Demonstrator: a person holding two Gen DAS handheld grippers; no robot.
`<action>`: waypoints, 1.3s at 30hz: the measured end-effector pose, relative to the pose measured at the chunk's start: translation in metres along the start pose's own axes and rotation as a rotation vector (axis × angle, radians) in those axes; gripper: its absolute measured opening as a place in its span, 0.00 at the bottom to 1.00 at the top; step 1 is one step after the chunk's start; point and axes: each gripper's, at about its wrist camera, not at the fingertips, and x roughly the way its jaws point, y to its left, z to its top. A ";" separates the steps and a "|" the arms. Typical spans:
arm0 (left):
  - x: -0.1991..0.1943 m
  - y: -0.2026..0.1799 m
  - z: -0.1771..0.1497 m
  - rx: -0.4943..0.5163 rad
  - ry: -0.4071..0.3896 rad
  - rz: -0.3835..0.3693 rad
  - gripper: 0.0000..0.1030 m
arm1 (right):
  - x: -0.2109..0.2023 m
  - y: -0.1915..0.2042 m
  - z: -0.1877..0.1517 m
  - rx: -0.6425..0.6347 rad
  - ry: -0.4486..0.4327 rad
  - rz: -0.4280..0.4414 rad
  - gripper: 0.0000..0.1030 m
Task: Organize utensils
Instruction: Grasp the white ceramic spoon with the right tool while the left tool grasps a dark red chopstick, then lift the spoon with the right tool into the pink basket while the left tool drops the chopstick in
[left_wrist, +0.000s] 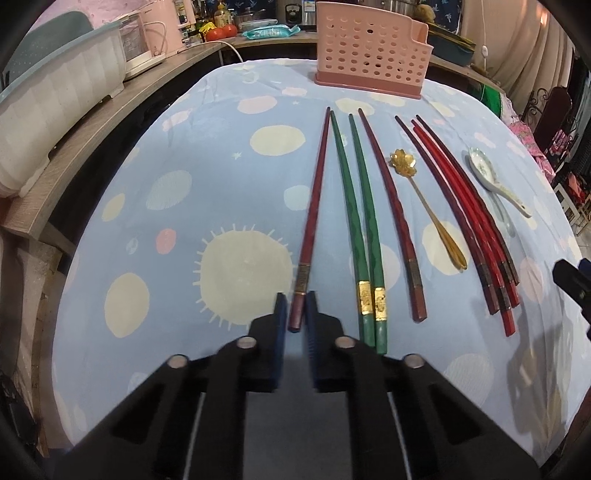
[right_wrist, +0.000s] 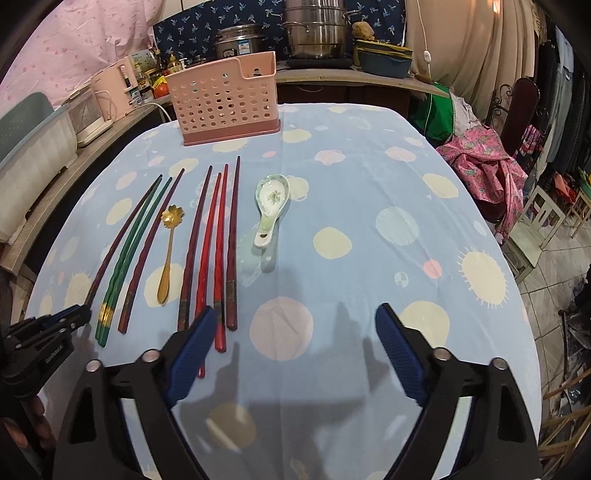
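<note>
step: first pick-up | left tongs (left_wrist: 296, 308) clamped on butt of leftmost dark-red wooden chopstick (left_wrist: 314, 206), flat on blue spotted-cloth bench (left_wrist: 207, 155) | right tongs (right_wrist: 295, 343) wide, empty, beside red chopsticks (right_wrist: 218, 258) | next: lift, tip into pink perforated plastic holder (left_wrist: 365, 48)

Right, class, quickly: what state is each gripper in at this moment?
Left gripper: closed on the handle end of the dark red chopstick.
Right gripper: open, nothing between its fingers, above the tablecloth.
</note>
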 end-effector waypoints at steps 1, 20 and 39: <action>0.001 0.001 0.001 -0.006 0.002 -0.011 0.09 | 0.003 -0.001 0.003 0.002 0.001 0.008 0.69; 0.006 -0.001 0.007 -0.016 -0.001 -0.008 0.08 | 0.080 0.001 0.053 0.081 0.104 0.147 0.11; 0.001 0.007 0.004 -0.050 -0.005 -0.068 0.07 | 0.069 -0.007 0.036 0.087 0.077 0.179 0.07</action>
